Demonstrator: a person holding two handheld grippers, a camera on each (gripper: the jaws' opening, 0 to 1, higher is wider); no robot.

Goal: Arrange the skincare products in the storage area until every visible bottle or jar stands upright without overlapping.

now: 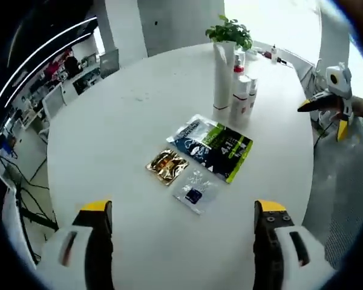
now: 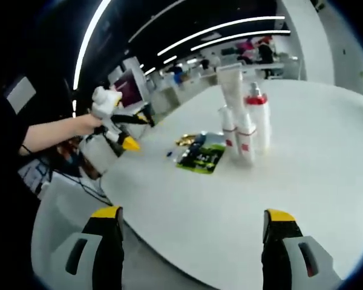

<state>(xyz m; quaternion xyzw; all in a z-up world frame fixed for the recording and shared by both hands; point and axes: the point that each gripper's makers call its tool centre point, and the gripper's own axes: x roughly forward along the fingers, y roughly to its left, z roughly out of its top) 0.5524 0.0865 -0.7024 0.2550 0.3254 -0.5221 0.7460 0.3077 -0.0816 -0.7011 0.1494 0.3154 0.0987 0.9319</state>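
Looking down along my left gripper, I see its jaws set wide apart with nothing between them, hanging over the near edge of the round white counter. My right gripper is the same: jaws apart, empty, over the counter's edge on the other side. Each gripper shows in the other's view, off the counter's rim, with jaws that look parted as well.

The skincare things sit together toward the far side of the counter, by a plant. A tall white tube stands upright, and just beside it are a red-capped bottle and two smaller white bottles, all on their bases as far as I can tell. They stand close, perhaps touching, but none leans or lies over another.

Nearer the middle of the counter lie flat sachets: a dark one with a green edge, a gold one and a clear one. Their edges overlap a little.

My judgement is that the standing part is nearly or fully done, since every bottle I can see is upright. What may be left is easing the bottles apart if they do touch, and perhaps tidying the sachets. Nothing is hidden from the workspace.
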